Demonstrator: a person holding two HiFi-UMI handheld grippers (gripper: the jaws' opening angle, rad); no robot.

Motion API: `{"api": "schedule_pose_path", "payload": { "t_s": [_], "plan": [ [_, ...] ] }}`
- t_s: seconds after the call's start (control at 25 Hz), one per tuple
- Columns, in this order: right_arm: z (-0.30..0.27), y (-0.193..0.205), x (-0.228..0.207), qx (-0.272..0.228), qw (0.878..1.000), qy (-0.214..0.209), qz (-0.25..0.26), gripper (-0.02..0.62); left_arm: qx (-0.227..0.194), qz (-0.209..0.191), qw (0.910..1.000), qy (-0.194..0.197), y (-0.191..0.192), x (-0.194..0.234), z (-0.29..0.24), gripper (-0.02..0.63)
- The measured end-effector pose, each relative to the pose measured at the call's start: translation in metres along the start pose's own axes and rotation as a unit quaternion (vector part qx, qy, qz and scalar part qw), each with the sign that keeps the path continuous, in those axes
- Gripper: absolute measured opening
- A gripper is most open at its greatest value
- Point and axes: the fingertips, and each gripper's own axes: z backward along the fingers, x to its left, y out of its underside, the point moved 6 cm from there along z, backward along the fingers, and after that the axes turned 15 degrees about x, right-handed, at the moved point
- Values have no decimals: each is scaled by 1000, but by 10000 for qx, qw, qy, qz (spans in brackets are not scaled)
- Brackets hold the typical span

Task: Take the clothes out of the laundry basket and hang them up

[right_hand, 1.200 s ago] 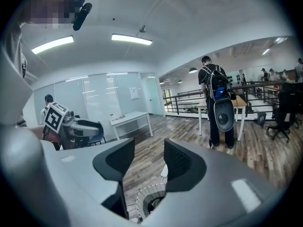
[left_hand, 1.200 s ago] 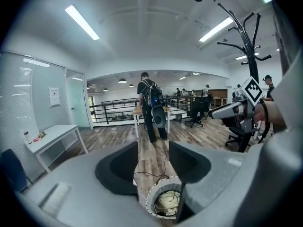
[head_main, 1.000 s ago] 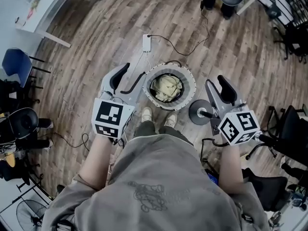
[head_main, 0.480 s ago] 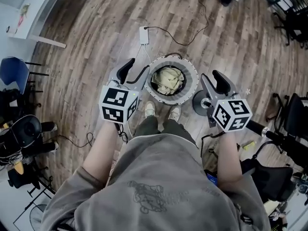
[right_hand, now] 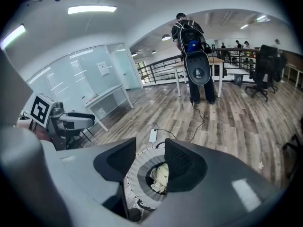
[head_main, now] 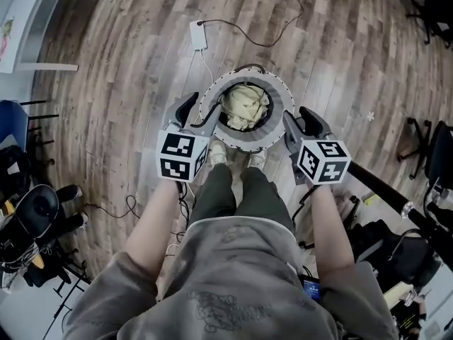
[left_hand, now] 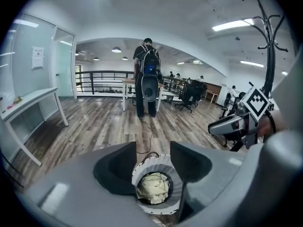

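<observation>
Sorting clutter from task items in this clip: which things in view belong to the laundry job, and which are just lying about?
Job: round white-rimmed laundry basket; crumpled pale yellow garment inside it; tall black coat stand, likely for hanging.
Lying about: white power adapter on the wood floor; blue chair; black office chair.

This looks like an open-plan office: glass partitions (right_hand: 80, 77) at ten o'clock in the right gripper view, swivel chairs (right_hand: 264, 65) at two o'clock. In the left gripper view a white worktop (left_hand: 26, 103) stands at nine o'clock on plank floor (left_hand: 94, 122).
</observation>
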Motion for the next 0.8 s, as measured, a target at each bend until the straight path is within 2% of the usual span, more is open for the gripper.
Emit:
{"api": "schedule_pose_path", "payload": {
  "t_s": [0.16,0.28,0.48,0.64,0.8],
  "plan": [
    [-63,29,-23,337,9987,66,-371,202,28,146,9999,82,30,14,-60,221],
    [-107,50,-38,608,9969,126,-475,202,278,170,9994,119,54,22,-102,221],
    [-168,82,-65,984,9927,88,-690,206,612,440,9966,343,88,24,-161,221],
    [-210,105,-76,1106,9835,-320,-1397,219,804,394,9946,524,118,18,-199,221],
    [-262,124,-93,1218,9809,-201,-1501,225,1036,275,9930,487,144,22,-253,221]
  ]
}}
